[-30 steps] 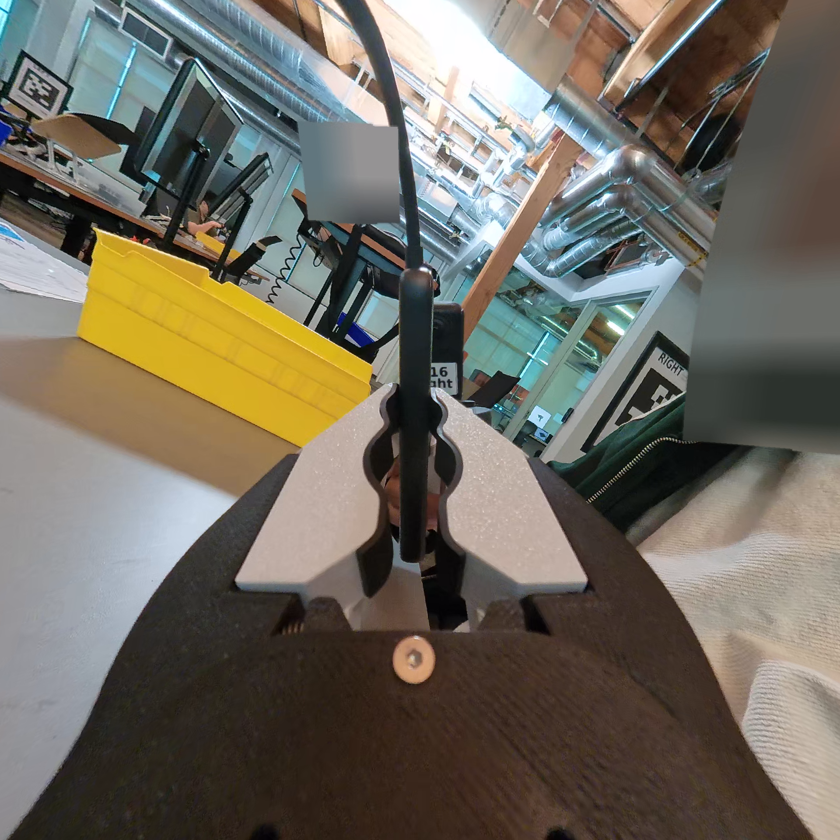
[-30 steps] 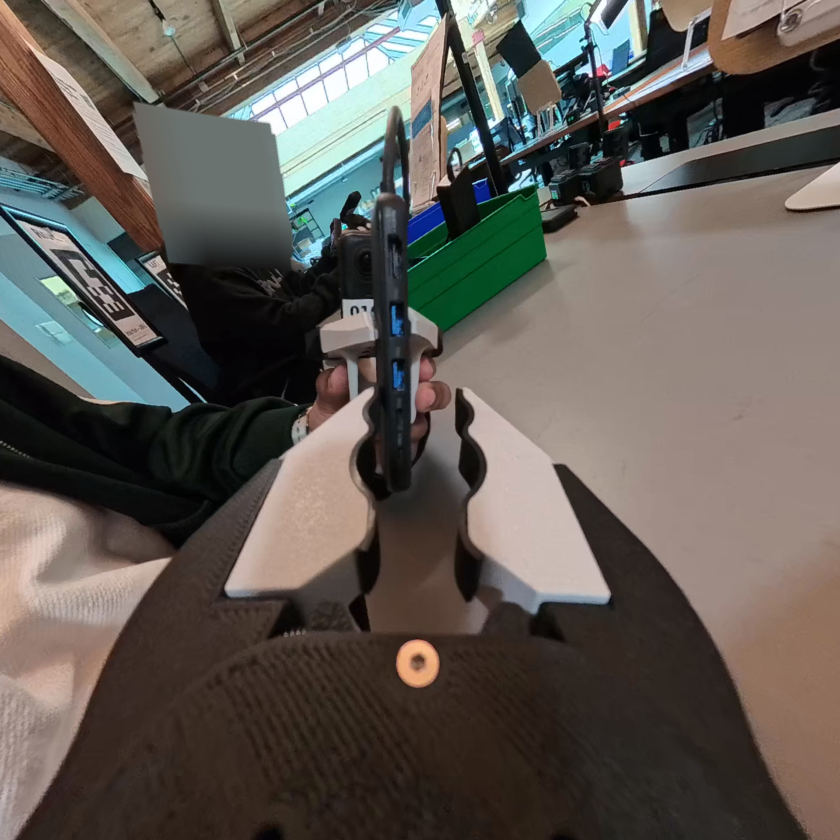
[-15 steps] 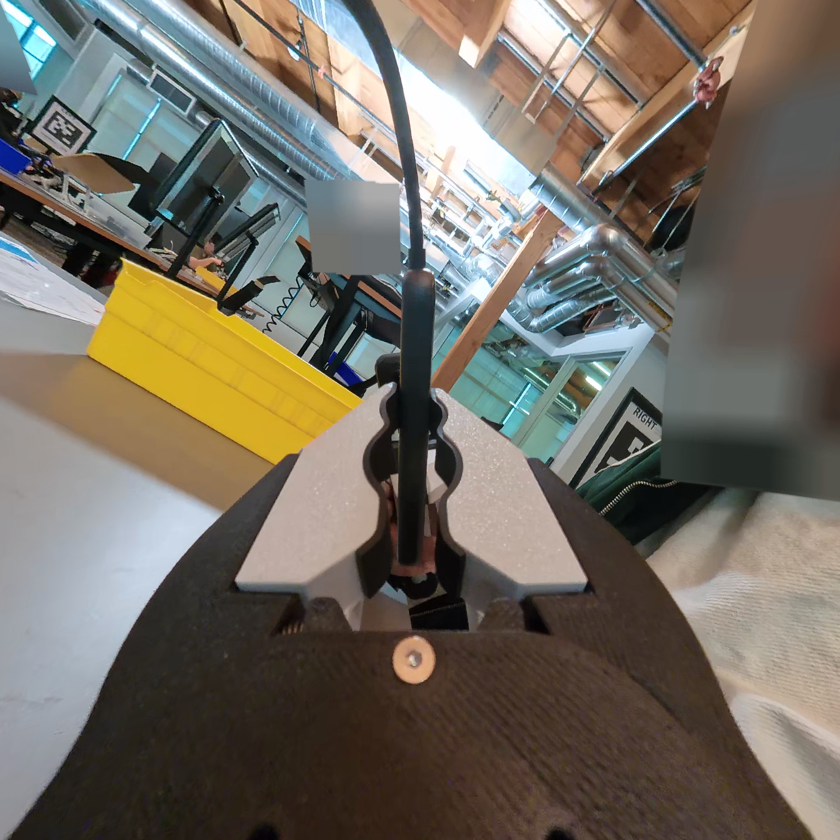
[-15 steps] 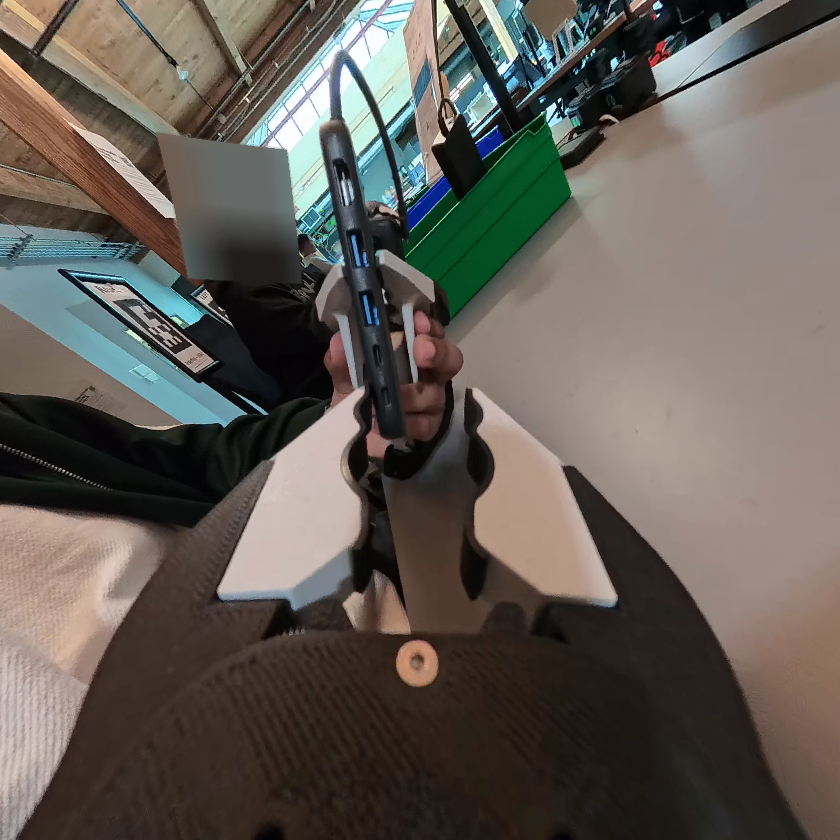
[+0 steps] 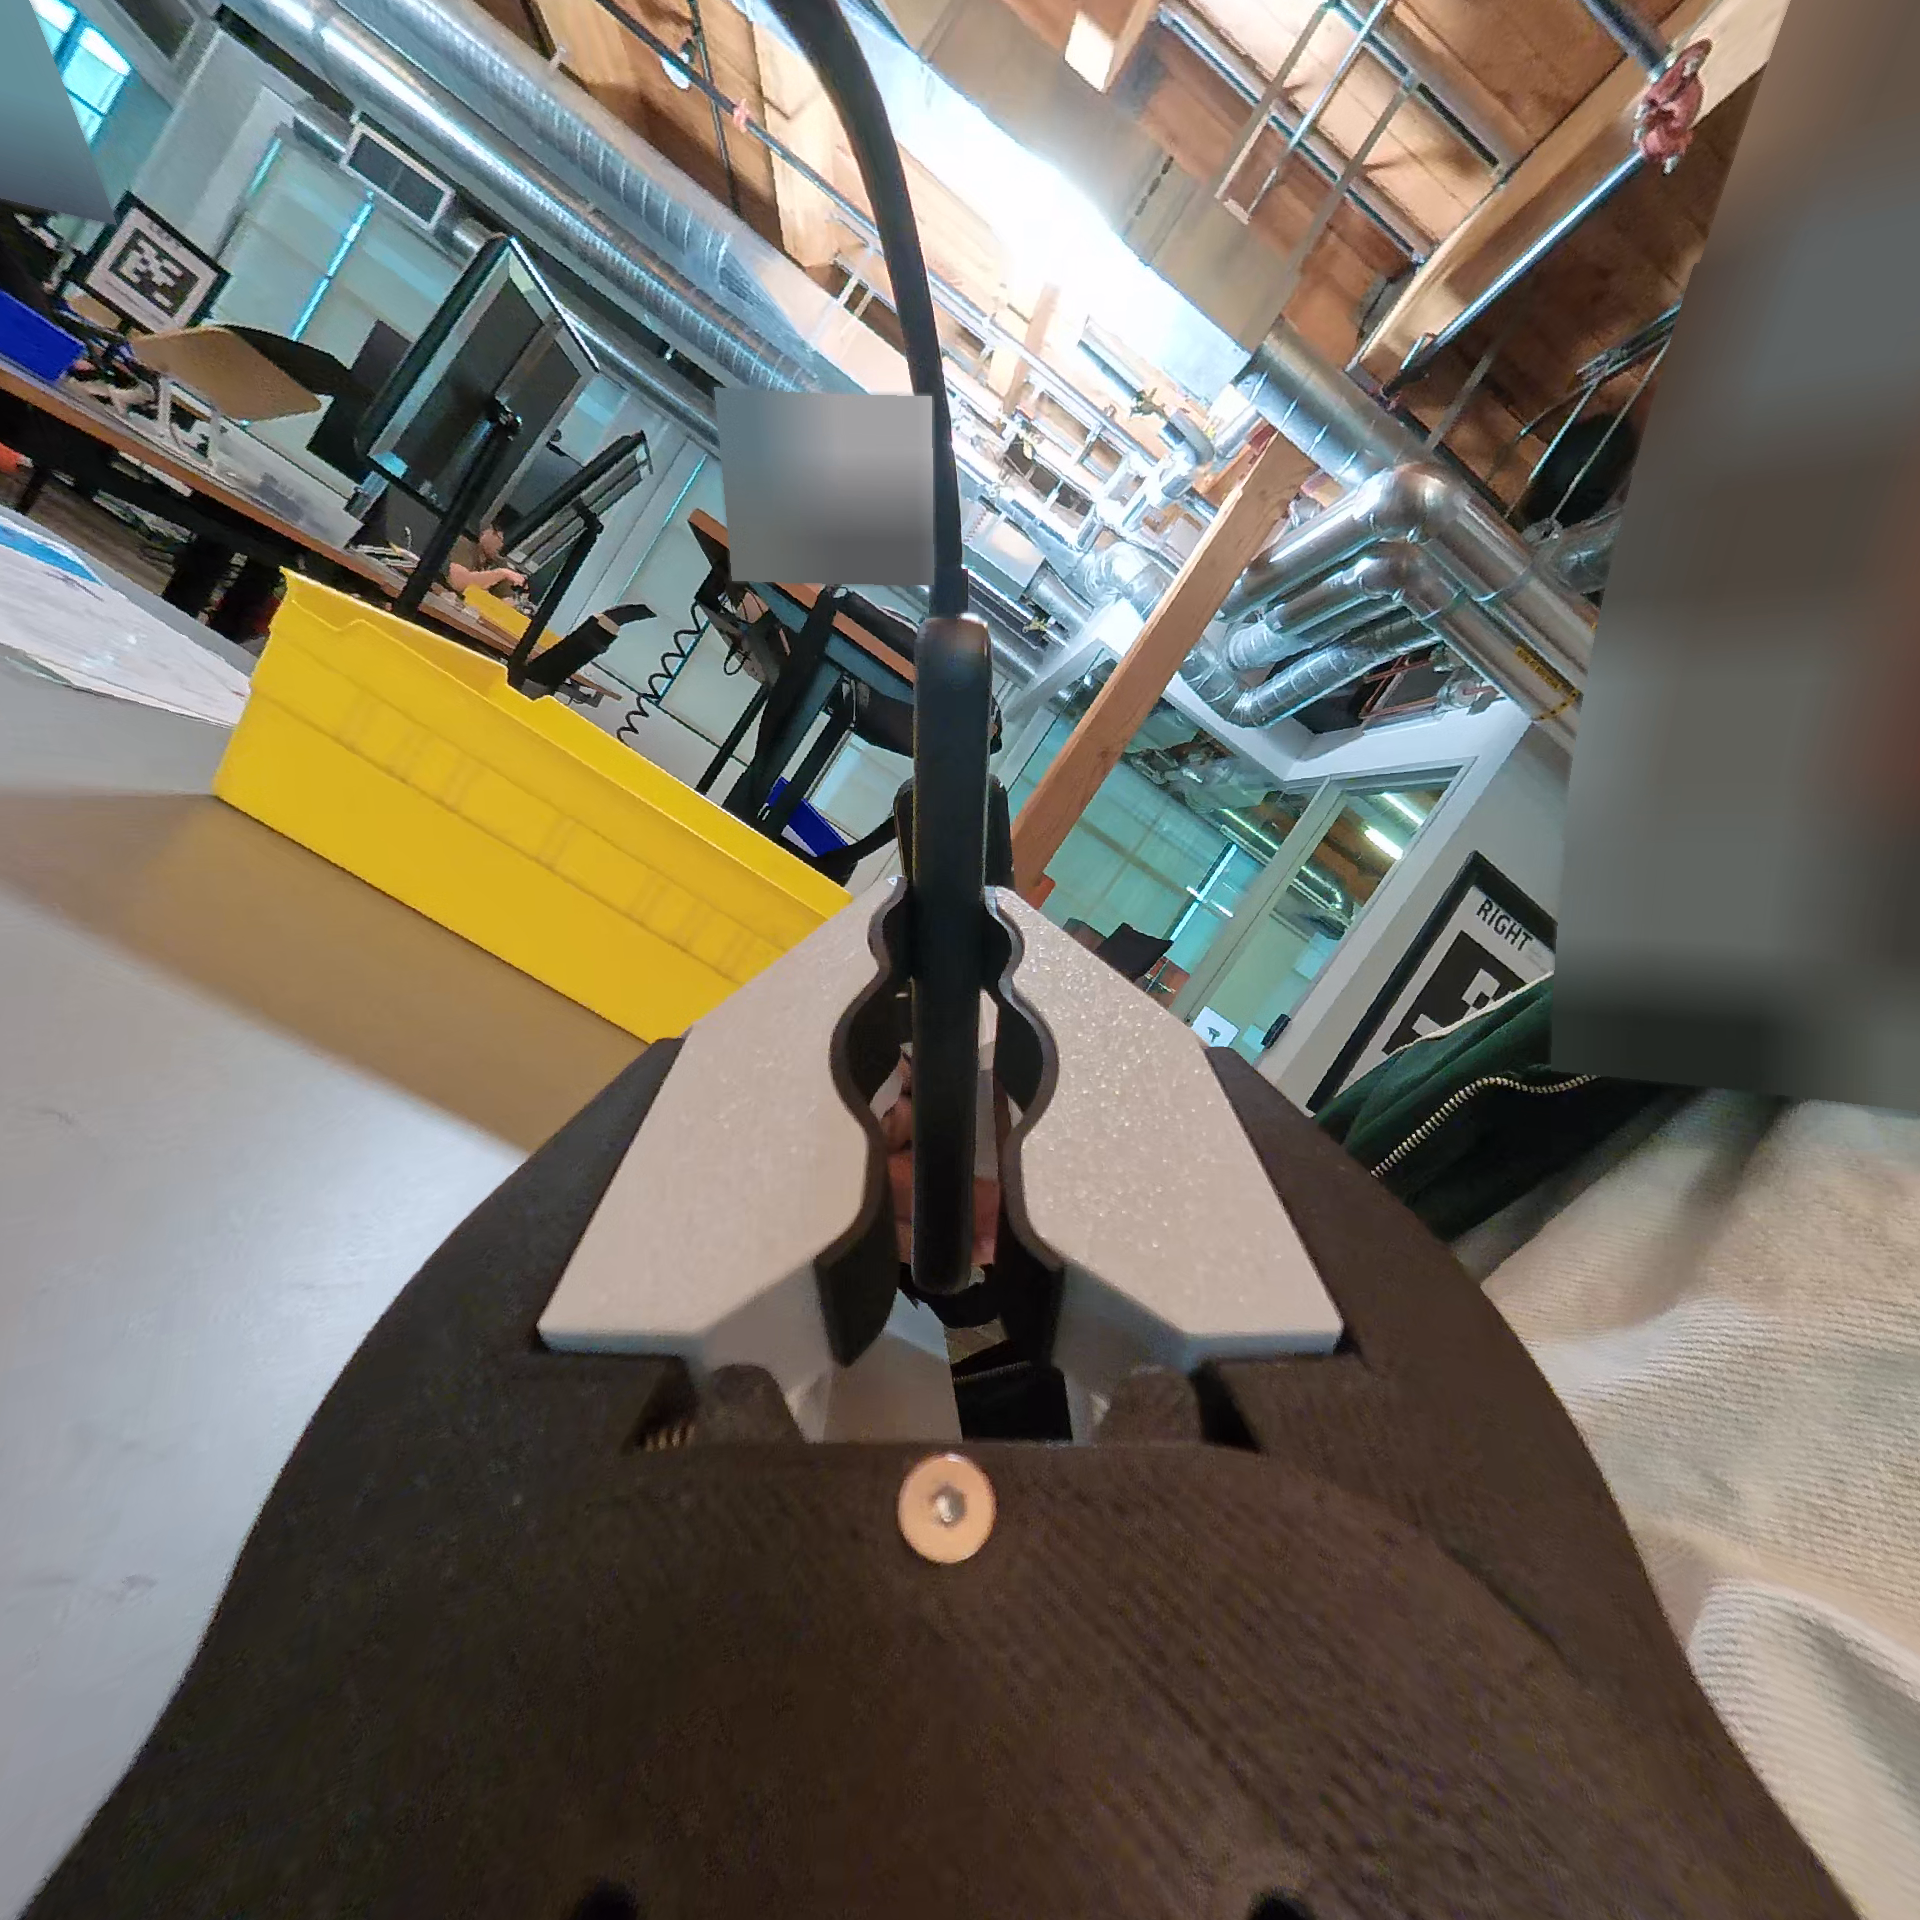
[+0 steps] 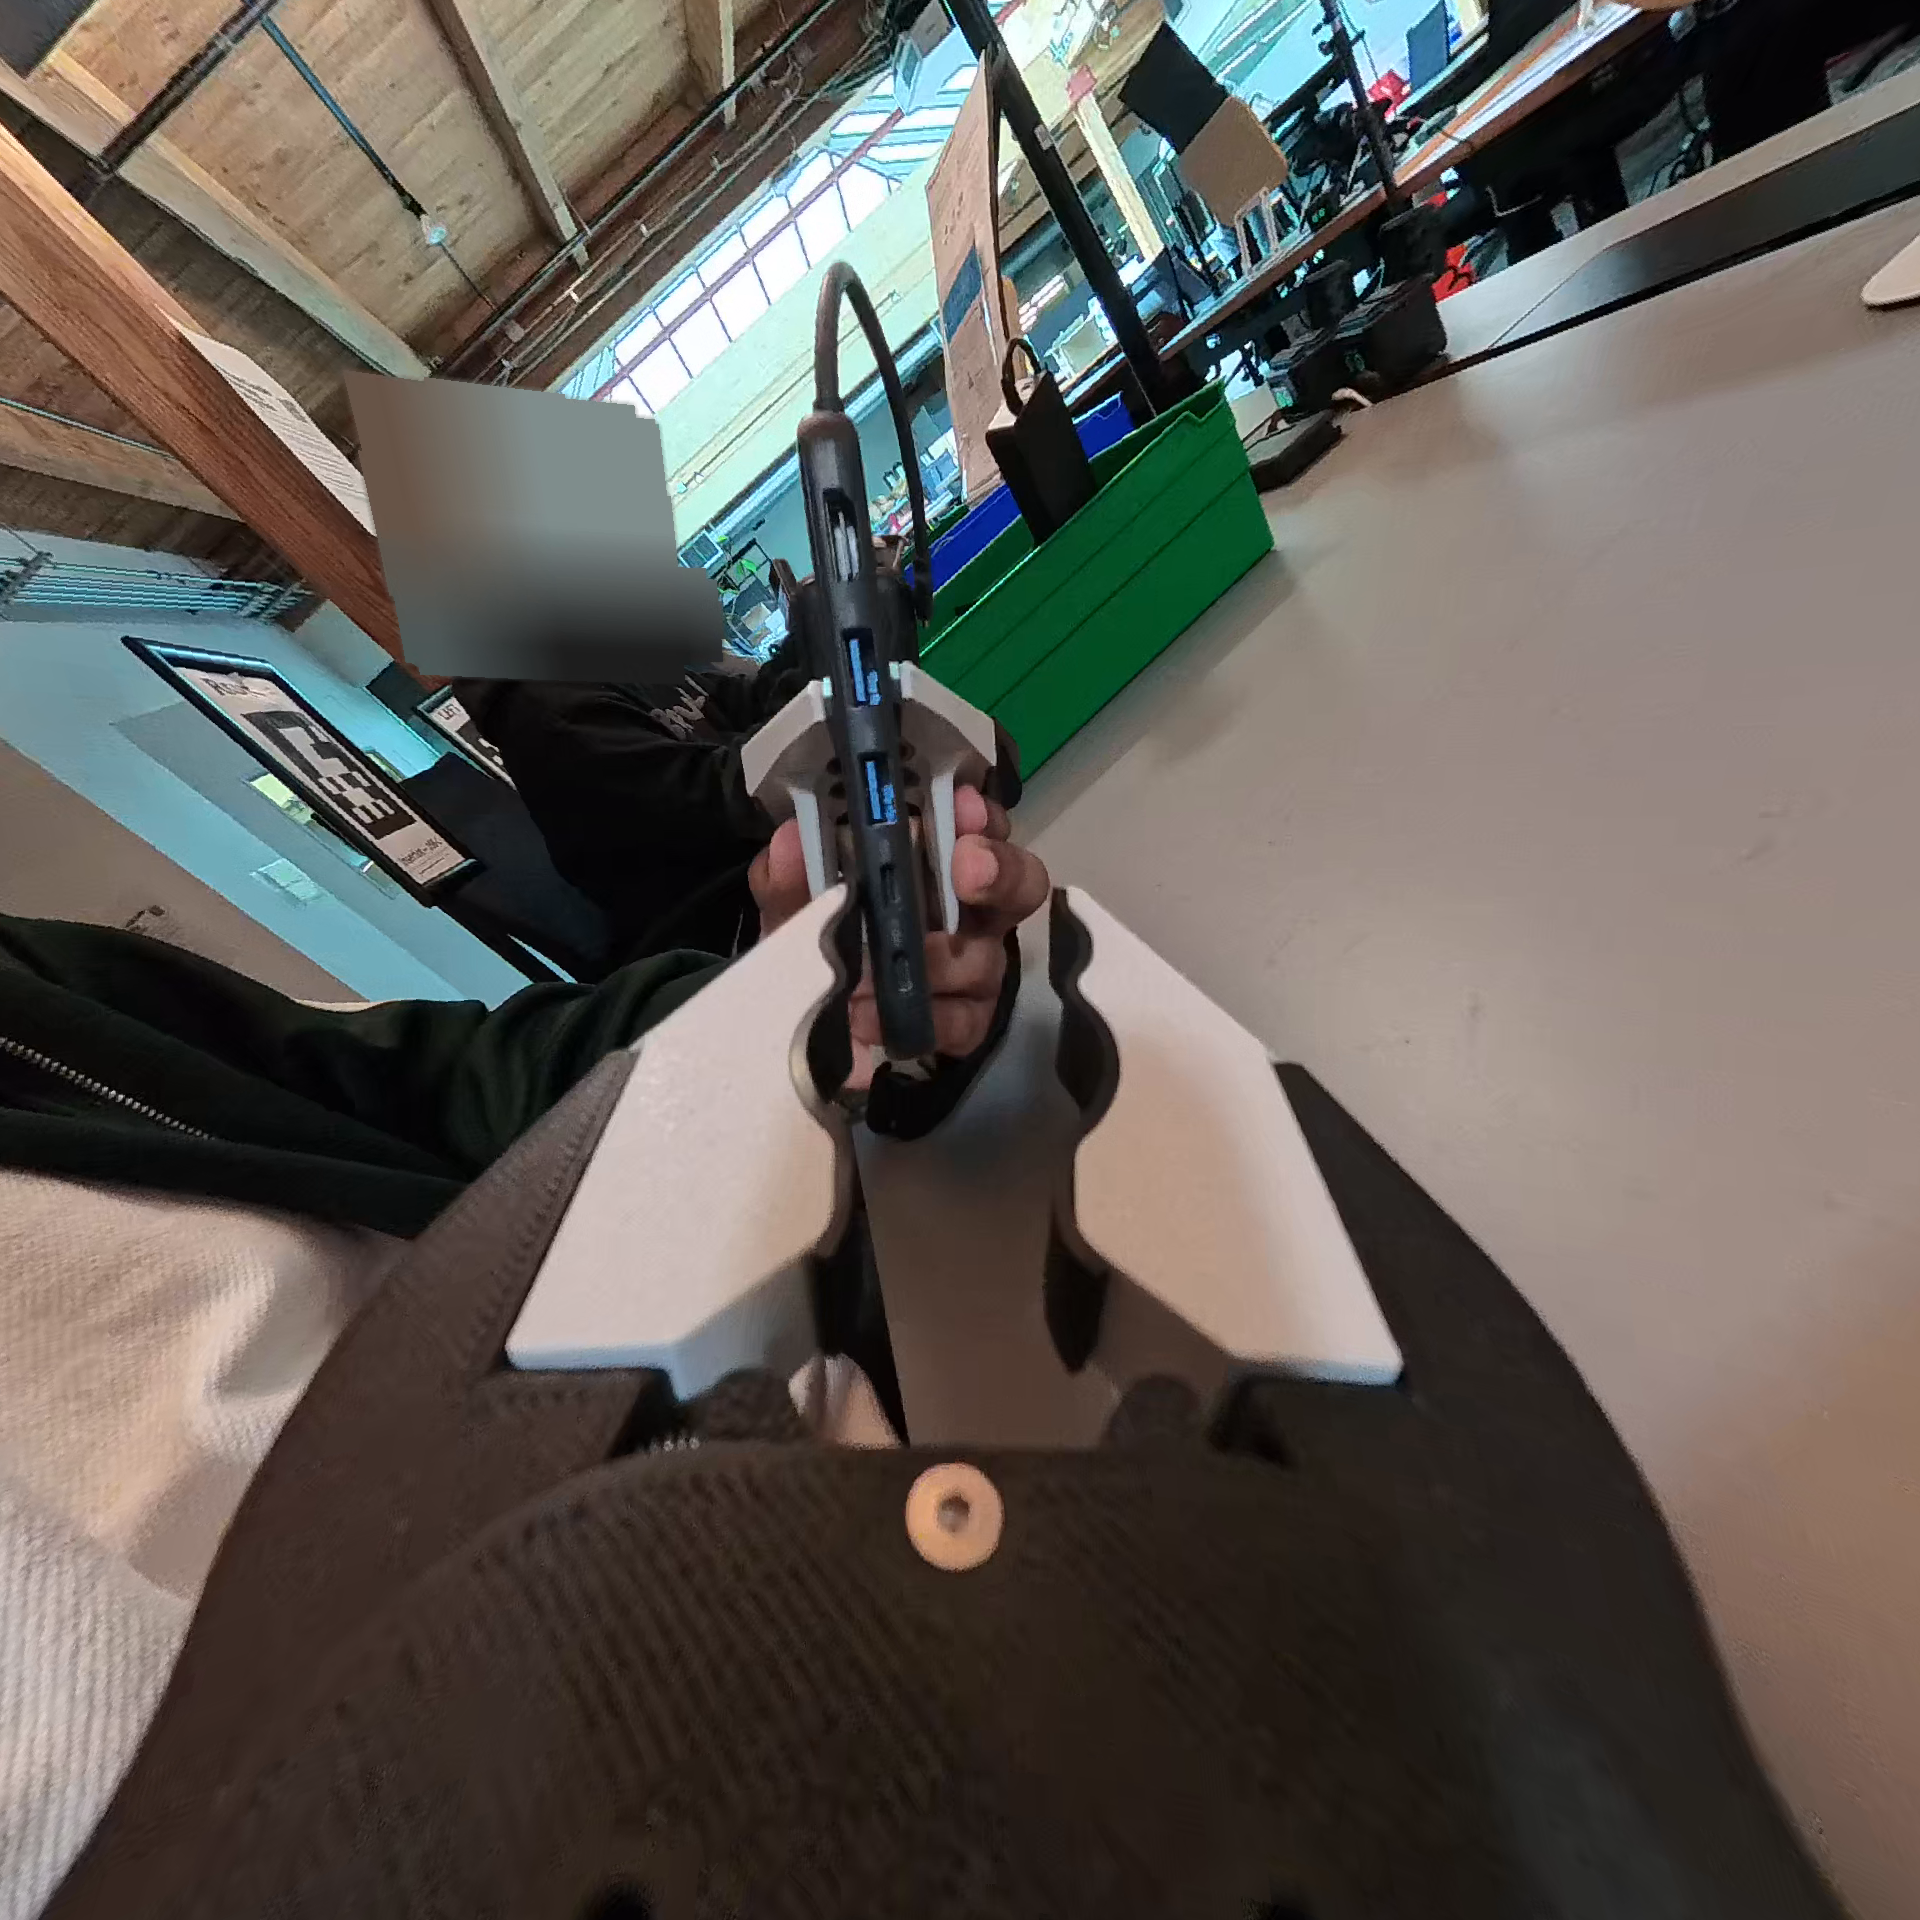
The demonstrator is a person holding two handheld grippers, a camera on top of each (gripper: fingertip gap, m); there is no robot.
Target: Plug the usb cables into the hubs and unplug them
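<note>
My left gripper (image 5: 948, 914) is shut on a slim black USB hub (image 5: 948, 1039), held edge-on and upright above the table. The hub's black cable (image 5: 914, 312) arches up and out of view. In the right wrist view the hub (image 6: 878, 862) shows two blue ports and smaller slots facing me. The left gripper (image 6: 873, 732), with a hand behind it, clamps the hub's middle. My right gripper (image 6: 951, 935) is open and empty. The hub's lower end sits between its fingertips, close to the left finger (image 6: 727, 1143). No loose USB cable is in view.
A yellow bin (image 5: 499, 769) stands on the grey table (image 5: 208, 1195) to the left. A green bin (image 6: 1122, 582) holding a dark upright object stands farther along the table (image 6: 1507, 831). The holder's cream and green sleeves (image 6: 260, 1070) fill one side. Another person sits behind.
Both grippers have tilted upward a little, so more ceiling shows. The hub leaned left in the right wrist view, then came back nearer upright. Neither gripper has opened or shut.
</note>
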